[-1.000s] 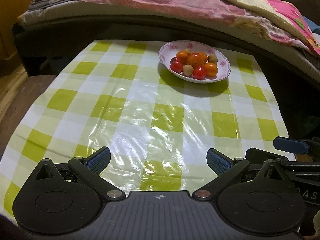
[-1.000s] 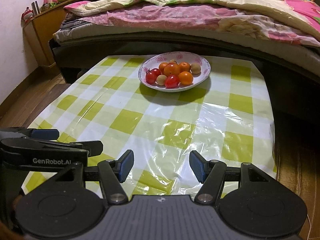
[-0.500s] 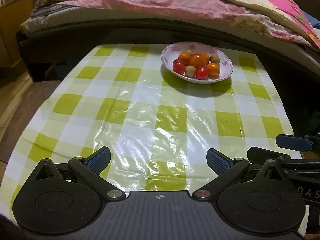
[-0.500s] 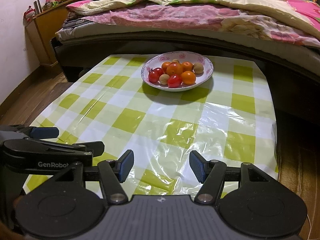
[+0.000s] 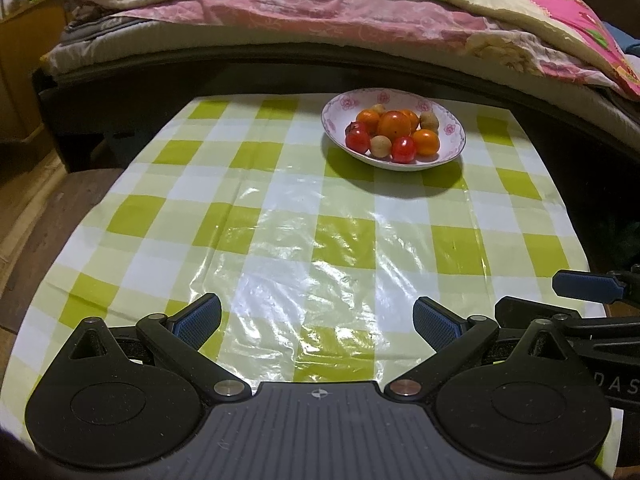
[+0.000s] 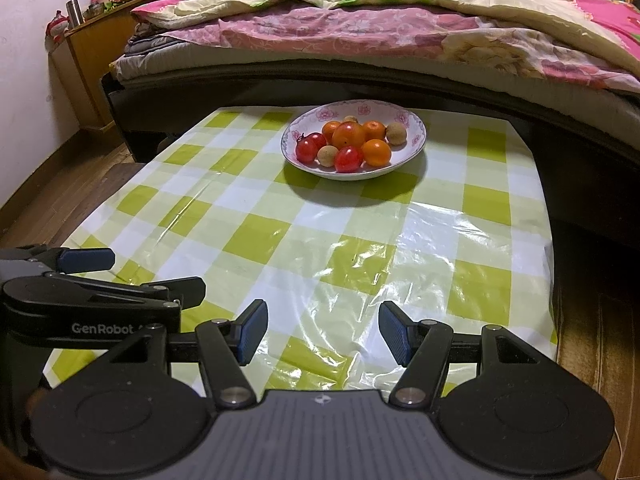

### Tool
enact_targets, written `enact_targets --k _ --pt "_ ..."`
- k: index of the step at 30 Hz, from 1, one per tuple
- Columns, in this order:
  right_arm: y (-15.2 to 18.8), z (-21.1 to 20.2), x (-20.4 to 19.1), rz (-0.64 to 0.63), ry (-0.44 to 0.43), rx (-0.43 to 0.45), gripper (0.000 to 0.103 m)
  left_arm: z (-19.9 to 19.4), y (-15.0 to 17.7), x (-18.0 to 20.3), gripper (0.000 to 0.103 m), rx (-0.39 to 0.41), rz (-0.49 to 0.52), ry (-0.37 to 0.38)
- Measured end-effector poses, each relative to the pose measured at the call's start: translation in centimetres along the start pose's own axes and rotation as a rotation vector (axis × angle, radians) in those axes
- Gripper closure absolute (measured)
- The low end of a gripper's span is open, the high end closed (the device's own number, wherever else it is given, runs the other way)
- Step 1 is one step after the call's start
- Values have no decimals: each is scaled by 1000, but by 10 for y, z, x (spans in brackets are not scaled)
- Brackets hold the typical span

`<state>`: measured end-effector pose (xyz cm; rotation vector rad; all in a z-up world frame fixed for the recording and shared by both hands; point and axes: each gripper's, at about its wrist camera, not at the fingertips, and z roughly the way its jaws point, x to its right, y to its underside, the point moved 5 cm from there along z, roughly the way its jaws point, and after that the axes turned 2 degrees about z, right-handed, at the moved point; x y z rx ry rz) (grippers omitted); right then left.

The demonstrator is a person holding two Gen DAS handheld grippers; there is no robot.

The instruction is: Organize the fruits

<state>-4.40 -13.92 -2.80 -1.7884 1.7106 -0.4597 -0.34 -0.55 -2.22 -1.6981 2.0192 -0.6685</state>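
A white floral plate [image 5: 448, 114] [image 6: 412, 120] stands at the far side of the table and holds several fruits: orange ones [image 5: 394, 125] [image 6: 376, 152], red tomatoes [image 5: 357, 141] [image 6: 348, 159] and small tan round ones [image 5: 380, 146] [image 6: 396, 134]. My left gripper [image 5: 317, 320] is open and empty over the near table edge. My right gripper [image 6: 322, 330] is open and empty, also near the front edge, beside the left one. Both are far from the plate.
The table carries a glossy green and white checked cloth [image 5: 280, 220] [image 6: 320, 248]. A bed with pink and cream quilts [image 5: 320, 12] [image 6: 360, 28] runs behind the table. A wooden cabinet [image 6: 92, 52] stands at the far left. Wooden floor [image 6: 60, 188] lies to the left.
Both grippers have drawn back from the plate and tilted up a little, so the plate appears farther away and lower. Both stay open and empty.
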Motion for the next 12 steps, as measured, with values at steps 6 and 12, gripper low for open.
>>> enact_targets --k 6,12 --pt "0 0 0 -1 1 -1 40 0 1 -1 0 2 3 -1" --pt "0 1 0 0 3 -2 40 -1 1 -1 0 11 13 -14"
